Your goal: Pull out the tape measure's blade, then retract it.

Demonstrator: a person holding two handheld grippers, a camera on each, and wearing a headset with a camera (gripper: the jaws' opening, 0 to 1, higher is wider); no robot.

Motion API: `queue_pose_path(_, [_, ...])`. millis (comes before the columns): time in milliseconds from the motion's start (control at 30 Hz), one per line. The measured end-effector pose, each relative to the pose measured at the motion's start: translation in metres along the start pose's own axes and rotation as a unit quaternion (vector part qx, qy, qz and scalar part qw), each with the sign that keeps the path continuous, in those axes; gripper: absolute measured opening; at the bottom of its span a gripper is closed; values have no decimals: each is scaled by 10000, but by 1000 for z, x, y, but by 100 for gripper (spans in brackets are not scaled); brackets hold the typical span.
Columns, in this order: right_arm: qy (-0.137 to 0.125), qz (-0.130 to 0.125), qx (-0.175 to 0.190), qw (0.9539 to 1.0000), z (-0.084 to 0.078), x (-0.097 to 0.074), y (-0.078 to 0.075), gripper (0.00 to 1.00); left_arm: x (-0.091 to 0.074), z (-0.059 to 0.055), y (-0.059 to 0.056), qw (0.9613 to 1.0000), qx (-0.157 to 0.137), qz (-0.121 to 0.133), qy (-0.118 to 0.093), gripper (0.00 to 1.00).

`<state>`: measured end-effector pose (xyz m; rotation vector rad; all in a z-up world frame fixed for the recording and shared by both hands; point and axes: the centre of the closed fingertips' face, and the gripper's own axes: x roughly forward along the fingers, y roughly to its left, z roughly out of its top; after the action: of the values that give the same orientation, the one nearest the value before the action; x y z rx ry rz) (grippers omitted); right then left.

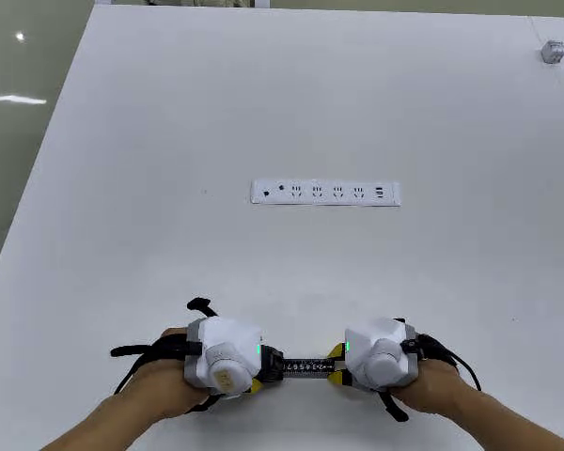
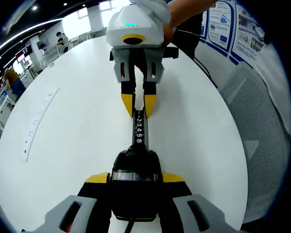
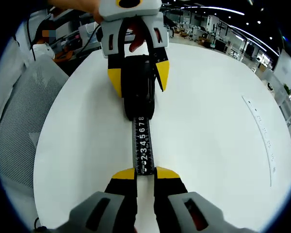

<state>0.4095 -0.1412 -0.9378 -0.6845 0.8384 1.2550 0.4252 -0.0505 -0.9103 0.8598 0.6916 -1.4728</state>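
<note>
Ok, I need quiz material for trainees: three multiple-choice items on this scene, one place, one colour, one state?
1. The power strip lies: A) farther off, beyond the tape measure B) under it C) in a gripper.
2. The right gripper has fingertips that are: A) red B) blue C) yellow.
3. The blade is: A) fully wound in B) partly out C) snapped off.
Answers: A, it sits apart, past the tape measure; C, yellow tips clamp the blade; B, numbers show between the left gripper and the right.
</note>
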Motion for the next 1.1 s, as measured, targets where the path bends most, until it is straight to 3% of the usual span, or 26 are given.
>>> queue_pose_path(733, [144,-52,89,9998,-25,-16,-2,10,0,0,0,10000,32,-28,46,35])
queue_pose_path(1100, [257,-110,199,9994,-46,-29,-5,10,1,0,0,10000,40,-33,71,35])
